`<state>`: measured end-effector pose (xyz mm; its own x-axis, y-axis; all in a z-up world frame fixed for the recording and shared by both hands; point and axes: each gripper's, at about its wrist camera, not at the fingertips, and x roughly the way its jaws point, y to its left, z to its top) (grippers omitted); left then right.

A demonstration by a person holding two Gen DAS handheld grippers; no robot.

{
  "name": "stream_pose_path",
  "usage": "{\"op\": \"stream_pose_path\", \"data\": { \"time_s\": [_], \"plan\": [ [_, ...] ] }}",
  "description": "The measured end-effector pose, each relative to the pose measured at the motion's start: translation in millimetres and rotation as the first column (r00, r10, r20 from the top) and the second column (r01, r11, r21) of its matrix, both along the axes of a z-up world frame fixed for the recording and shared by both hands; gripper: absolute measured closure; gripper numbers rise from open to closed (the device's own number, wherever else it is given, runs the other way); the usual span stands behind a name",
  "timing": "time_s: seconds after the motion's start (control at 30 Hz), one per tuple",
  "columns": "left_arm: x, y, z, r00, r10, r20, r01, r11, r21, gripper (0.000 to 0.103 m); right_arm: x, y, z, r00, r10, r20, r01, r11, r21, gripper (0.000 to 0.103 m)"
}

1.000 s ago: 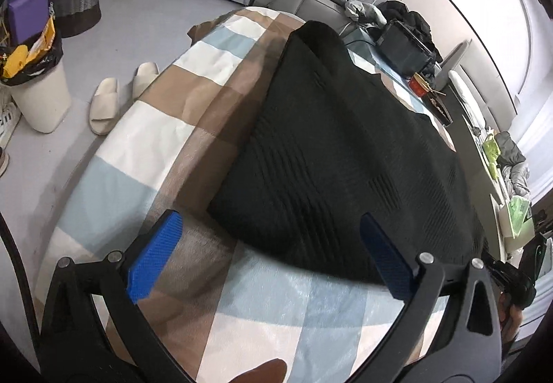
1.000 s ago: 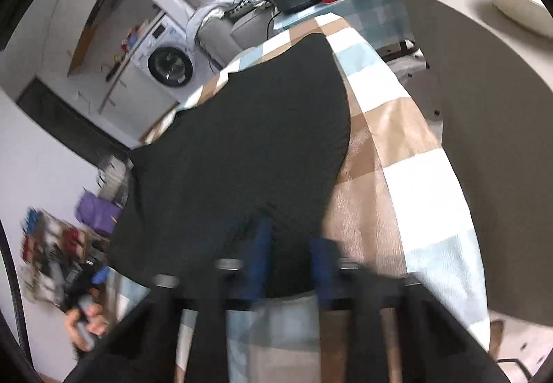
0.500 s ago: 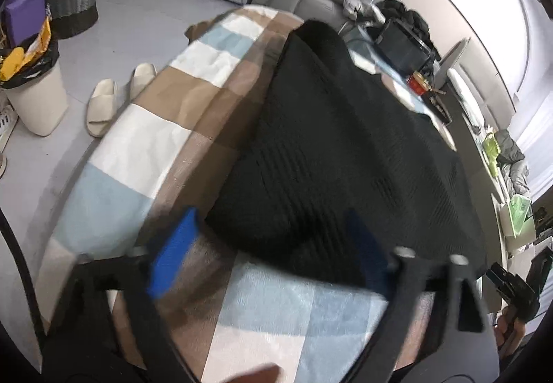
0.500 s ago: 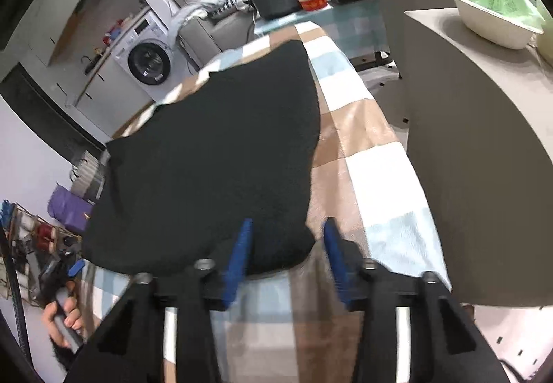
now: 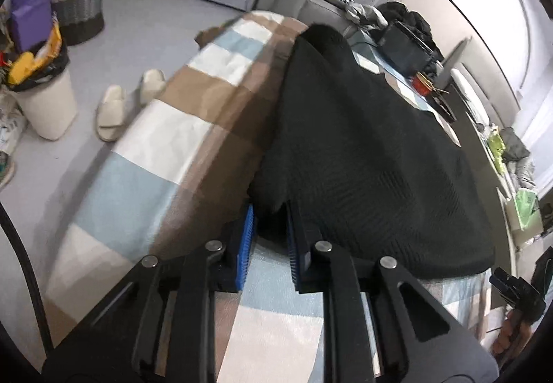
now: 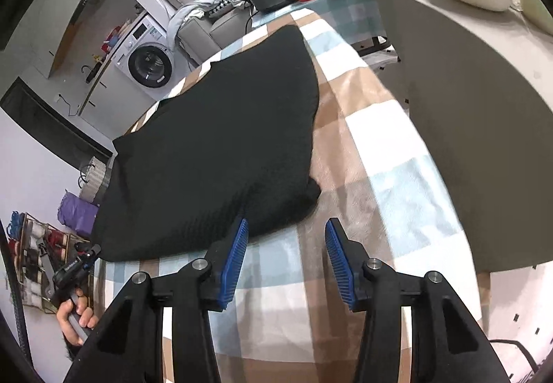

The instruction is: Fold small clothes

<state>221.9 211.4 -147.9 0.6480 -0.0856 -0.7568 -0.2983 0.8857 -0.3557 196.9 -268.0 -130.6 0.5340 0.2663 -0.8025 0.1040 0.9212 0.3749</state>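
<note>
We see the black knit garment spread flat on the checked blanket over the worktop. Our left hand-held gripper has just been closing and now pinches the garment's near corner; our right hand-held gripper stands partly open, nothing between its pads, just short of the other near corner. Around us: slippers, a bin, a woven basket, a washing machine. No writing is legible.

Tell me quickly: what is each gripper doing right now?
Left gripper: just closed on the black garment's near corner.
Right gripper: open, holding nothing.
</note>
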Motion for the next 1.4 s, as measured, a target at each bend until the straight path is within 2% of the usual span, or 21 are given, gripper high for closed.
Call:
{"op": "stream_pose_path", "data": {
  "time_s": [0.07, 0.13, 0.23, 0.27, 0.33, 0.47, 0.57, 0.6, 0.63, 0.7, 0.8, 0.83, 0.87, 0.93, 1.03, 1.07, 1.13, 1.17, 1.27, 1.33, 1.4],
  "plan": [
    [-5.1, -5.1, 11.8, 0.999, 0.011, 0.034, -0.012, 1.000, 0.024, 0.089, 0.3, 14.3, 6.1, 0.999, 0.014, 0.030, -0.012, 0.998, -0.069, 0.055],
    [-9.0, -12.6, 21.1, 0.998, -0.002, 0.067, 0.000, 0.999, 0.036, 0.088, -0.3, 33.4, 15.4, 0.995, 0.055, 0.081, -0.047, 0.994, -0.096, 0.055],
    [-6.7, -35.0, 30.6, 0.992, -0.071, 0.106, 0.068, 0.997, 0.030, 0.076, 1.9, 67.3, 27.4, 0.980, 0.136, 0.143, -0.114, 0.982, -0.147, 0.055],
    [-3.1, -44.6, 31.0, 0.989, -0.096, 0.108, 0.093, 0.995, 0.034, 0.068, 5.1, 78.1, 28.5, 0.975, 0.161, 0.151, -0.137, 0.978, -0.155, 0.055],
    [9.0, -69.4, 27.9, 0.982, -0.167, 0.093, 0.163, 0.985, 0.049, 0.064, 16.6, 105.0, 24.2, 0.963, 0.231, 0.135, -0.210, 0.965, -0.157, 0.055],
    [34.6, -118.3, 8.8, 0.948, -0.319, 0.023, 0.317, 0.946, 0.066, 0.060, 37.7, 152.8, 4.6, 0.937, 0.336, 0.093, -0.317, 0.933, -0.169, 0.055],
    [43.5, -137.5, -7.9, 0.936, -0.349, -0.054, 0.353, 0.929, 0.116, 0.060, 45.9, 176.6, -13.9, 0.919, 0.393, 0.045, -0.372, 0.898, -0.236, 0.055],
    [42.0, -140.5, -9.0, 0.933, -0.356, -0.044, 0.359, 0.923, 0.141, 0.058, 45.8, 177.8, -18.1, 0.916, 0.400, 0.030, -0.377, 0.883, -0.280, 0.055],
    [39.0, -144.0, -10.3, 0.928, -0.369, -0.043, 0.371, 0.911, 0.177, 0.056, 44.1, 174.3, -20.5, 0.915, 0.404, 0.020, -0.378, 0.872, -0.311, 0.055],
    [35.0, -143.1, -10.7, 0.925, -0.375, -0.056, 0.379, 0.903, 0.202, 0.055, 38.8, 155.0, -21.6, 0.924, 0.383, 0.018, -0.351, 0.864, -0.361, 0.056],
    [26.1, -134.2, -11.2, 0.936, -0.343, -0.081, 0.352, 0.903, 0.248, 0.055, 31.3, 110.0, -22.2, 0.965, 0.263, 0.009, -0.233, 0.872, -0.431, 0.056],
    [22.6, -131.3, -12.2, 0.939, -0.332, -0.086, 0.343, 0.903, 0.258, 0.055, 27.9, 91.4, -20.9, 0.973, 0.230, 0.018, -0.203, 0.889, -0.411, 0.059],
    [20.4, -129.5, -12.6, 0.943, -0.322, -0.088, 0.334, 0.905, 0.262, 0.055, 24.6, 75.8, -18.2, 0.975, 0.221, 0.032, -0.196, 0.918, -0.346, 0.062],
    [12.3, -125.1, -12.9, 0.950, -0.297, -0.097, 0.312, 0.910, 0.273, 0.055, 20.5, 64.5, -13.9, 0.981, 0.192, 0.040, -0.170, 0.932, -0.320, 0.063],
    [2.2, -108.7, -11.2, 0.957, -0.270, -0.106, 0.289, 0.922, 0.259, 0.054, 12.9, 69.4, -10.0, 0.991, 0.128, 0.042, -0.094, 0.879, -0.468, 0.057],
    [-2.1, -106.9, -9.5, 0.959, -0.264, -0.103, 0.282, 0.929, 0.242, 0.054, 11.5, 70.1, -9.3, 0.991, 0.123, 0.048, -0.087, 0.883, -0.460, 0.057],
    [-7.9, -105.2, -5.0, 0.964, -0.254, -0.081, 0.266, 0.943, 0.201, 0.054, 9.7, 65.2, -9.0, 0.991, 0.120, 0.065, -0.088, 0.924, -0.372, 0.057],
    [-8.0, -108.7, -2.5, 0.963, -0.259, -0.071, 0.268, 0.945, 0.187, 0.054, 10.6, 64.7, -8.7, 0.992, 0.107, 0.068, -0.076, 0.930, -0.359, 0.057],
    [0.3, -133.7, 4.1, 0.948, -0.314, -0.044, 0.317, 0.933, 0.171, 0.054, 17.1, 77.6, -4.3, 0.993, 0.081, 0.081, -0.045, 0.927, -0.371, 0.057],
    [7.8, -158.5, 3.0, 0.922, -0.384, -0.044, 0.386, 0.905, 0.176, 0.050, 19.4, 97.5, -3.1, 0.987, 0.130, 0.090, -0.093, 0.938, -0.333, 0.057],
    [17.1, -179.7, -3.7, 0.901, -0.429, -0.070, 0.434, 0.880, 0.191, 0.050, 21.5, 121.2, -2.9, 0.976, 0.195, 0.093, -0.152, 0.927, -0.342, 0.057]
  ]
}}
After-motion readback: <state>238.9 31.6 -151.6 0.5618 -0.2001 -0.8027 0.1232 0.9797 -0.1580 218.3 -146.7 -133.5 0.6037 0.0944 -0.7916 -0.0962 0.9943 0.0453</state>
